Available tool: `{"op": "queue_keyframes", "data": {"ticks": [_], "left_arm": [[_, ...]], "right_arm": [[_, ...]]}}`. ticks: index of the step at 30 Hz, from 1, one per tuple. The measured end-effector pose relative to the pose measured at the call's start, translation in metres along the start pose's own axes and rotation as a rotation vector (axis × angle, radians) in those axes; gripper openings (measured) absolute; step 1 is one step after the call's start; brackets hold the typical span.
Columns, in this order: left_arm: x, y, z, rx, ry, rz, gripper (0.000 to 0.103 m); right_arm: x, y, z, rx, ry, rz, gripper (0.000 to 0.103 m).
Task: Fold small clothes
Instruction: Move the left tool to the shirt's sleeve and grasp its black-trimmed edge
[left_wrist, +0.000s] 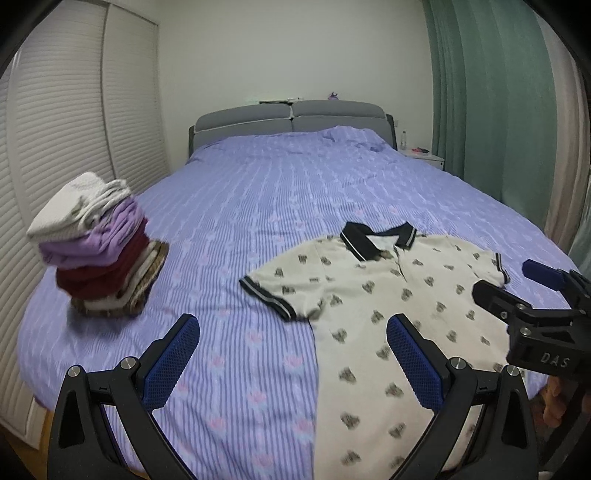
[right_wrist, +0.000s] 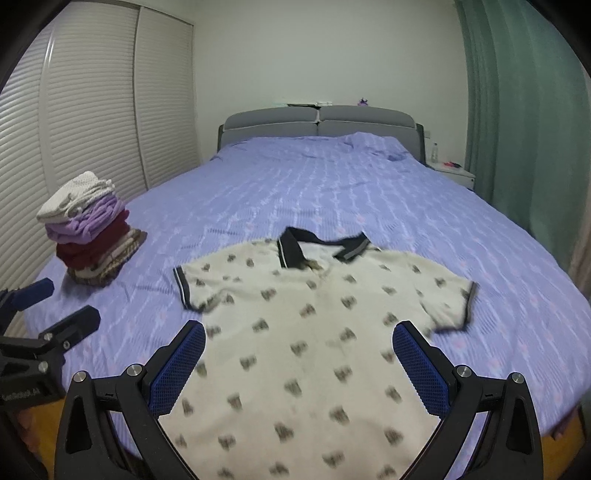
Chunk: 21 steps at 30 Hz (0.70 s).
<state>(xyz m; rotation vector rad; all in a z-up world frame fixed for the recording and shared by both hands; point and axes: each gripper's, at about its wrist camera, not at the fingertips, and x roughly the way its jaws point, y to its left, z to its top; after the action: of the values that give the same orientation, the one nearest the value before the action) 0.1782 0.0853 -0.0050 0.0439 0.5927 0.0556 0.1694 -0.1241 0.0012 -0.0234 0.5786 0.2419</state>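
A cream polo shirt (right_wrist: 314, 332) with dark motifs and a black collar lies spread flat, front up, at the near end of the bed; it also shows in the left wrist view (left_wrist: 388, 295). My left gripper (left_wrist: 291, 332) is open and empty, above the bed by the shirt's left sleeve. My right gripper (right_wrist: 299, 339) is open and empty, above the shirt's lower body. The right gripper shows at the right edge of the left wrist view (left_wrist: 513, 280), and the left gripper shows at the left edge of the right wrist view (right_wrist: 62, 299).
A stack of folded clothes (left_wrist: 99, 251) stands on the bed's left side, seen too in the right wrist view (right_wrist: 88, 236). The purple striped bedspread (left_wrist: 277, 192) covers the bed. Louvred wardrobe doors (left_wrist: 74, 129) stand left, a green curtain (left_wrist: 498, 110) and a nightstand (left_wrist: 424, 157) right.
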Motion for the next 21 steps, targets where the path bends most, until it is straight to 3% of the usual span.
{"op": "queue_keyframes", "data": {"ticks": [5,12,21], "left_arm": [[0.039,0.023,0.009,-0.008,0.004,-0.027,0.091],[0.102,0.053,0.009,-0.063,0.052,-0.12,0.075],[0.18,0.074,-0.001,-0.139,0.153,-0.202,0.049]], "right_arm": [[0.042,0.011,0.014,-0.013,0.027,0.005,0.103],[0.094,0.033,0.022,-0.03,0.07,-0.003,0.103],[0.149,0.059,0.02,-0.055,0.129,-0.001,0.103]]}}
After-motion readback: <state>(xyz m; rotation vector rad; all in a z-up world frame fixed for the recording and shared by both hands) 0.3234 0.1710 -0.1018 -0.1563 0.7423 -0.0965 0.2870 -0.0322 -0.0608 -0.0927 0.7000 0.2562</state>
